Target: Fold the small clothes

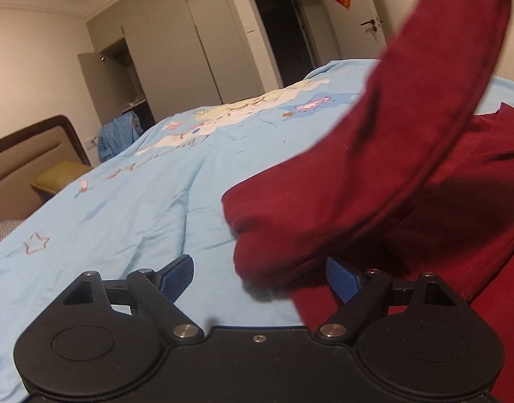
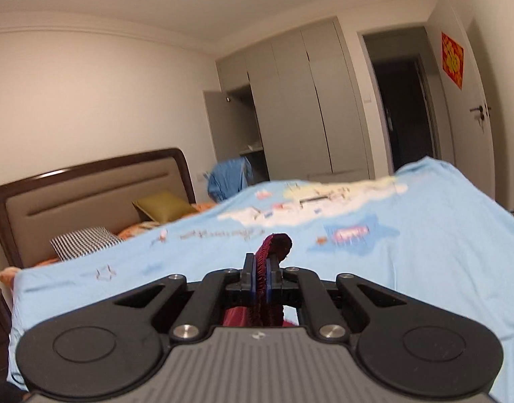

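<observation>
A bed (image 2: 441,235) carried everything, spread with a light blue cartoon-print quilt (image 1: 129,208) that was lightly creased. A dark red garment (image 1: 475,181) lay directly on the quilt at the near right side, part of it raised off the surface. At the head end, against the padded brown headboard (image 2: 89,184), rested an olive cushion (image 2: 164,205) and a black-and-white patterned pillow (image 2: 85,241) on an orange-patterned sheet (image 2: 136,228).

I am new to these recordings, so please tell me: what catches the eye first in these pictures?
The dark red garment stands out: it lies on the light blue bedspread, with one part lifted up toward the top right. The right tool is shut on its edge, while the left tool is open beside the cloth.
</observation>
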A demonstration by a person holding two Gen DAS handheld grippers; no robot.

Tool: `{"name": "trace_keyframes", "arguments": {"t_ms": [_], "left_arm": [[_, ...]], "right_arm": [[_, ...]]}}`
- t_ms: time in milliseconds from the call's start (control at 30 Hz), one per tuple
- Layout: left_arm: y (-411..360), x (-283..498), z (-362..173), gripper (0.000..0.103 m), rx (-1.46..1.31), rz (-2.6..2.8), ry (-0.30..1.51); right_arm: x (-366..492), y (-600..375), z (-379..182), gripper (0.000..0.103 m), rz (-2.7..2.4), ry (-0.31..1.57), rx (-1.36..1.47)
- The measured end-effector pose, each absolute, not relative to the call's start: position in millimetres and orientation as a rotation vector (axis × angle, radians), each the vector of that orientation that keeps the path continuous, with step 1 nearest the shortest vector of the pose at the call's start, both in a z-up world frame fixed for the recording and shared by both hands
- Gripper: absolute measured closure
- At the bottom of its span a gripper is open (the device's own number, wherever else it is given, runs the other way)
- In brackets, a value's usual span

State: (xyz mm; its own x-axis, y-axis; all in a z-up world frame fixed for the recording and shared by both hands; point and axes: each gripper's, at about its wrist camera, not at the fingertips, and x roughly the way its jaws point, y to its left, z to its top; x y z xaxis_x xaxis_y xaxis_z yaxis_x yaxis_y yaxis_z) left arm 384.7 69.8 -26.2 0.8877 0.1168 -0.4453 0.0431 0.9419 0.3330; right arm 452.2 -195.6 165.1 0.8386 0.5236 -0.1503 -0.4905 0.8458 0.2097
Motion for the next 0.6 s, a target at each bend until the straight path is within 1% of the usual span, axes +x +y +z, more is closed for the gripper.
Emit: {"name": "trace_keyframes", "arguments": {"t_ms": [167, 200, 267, 333, 367, 400, 433, 500, 600], "left_arm": [[52, 404, -30, 0.016, 0.387, 0.032, 0.489], [50, 405, -30, 0.017, 0.396, 0.042, 0.485], [47, 408, -31, 0.030, 0.411, 0.087, 0.480], [51, 407, -29, 0.055, 0.389, 0.126, 0.478], [56, 405, -27, 0.060, 0.364, 0.132, 0.477], [60, 404, -26, 0.072, 0.344, 0.145, 0.476], [64, 402, -25, 0.079, 0.335, 0.170, 0.474], [72, 400, -25, 0.079, 0.320, 0.194, 0.482], [80, 399, -28, 0.081, 0.296, 0.182, 0.540]], "right_arm": [[460, -197, 184, 0.097, 0.539, 0.178, 0.195], [462, -197, 185, 0.097, 0.538, 0.177, 0.196], [460, -197, 184, 0.097, 0.535, 0.174, 0.180], [458, -200, 177, 0.097, 0.528, 0.184, 0.161], [457, -202, 173, 0.097, 0.519, 0.196, 0.151], [456, -203, 167, 0.097, 0.509, 0.214, 0.143], [455, -205, 159, 0.097, 0.501, 0.235, 0.135], [451, -207, 136, 0.097, 0.484, 0.286, 0.121], [444, -210, 96, 0.097, 0.460, 0.389, 0.102]]}}
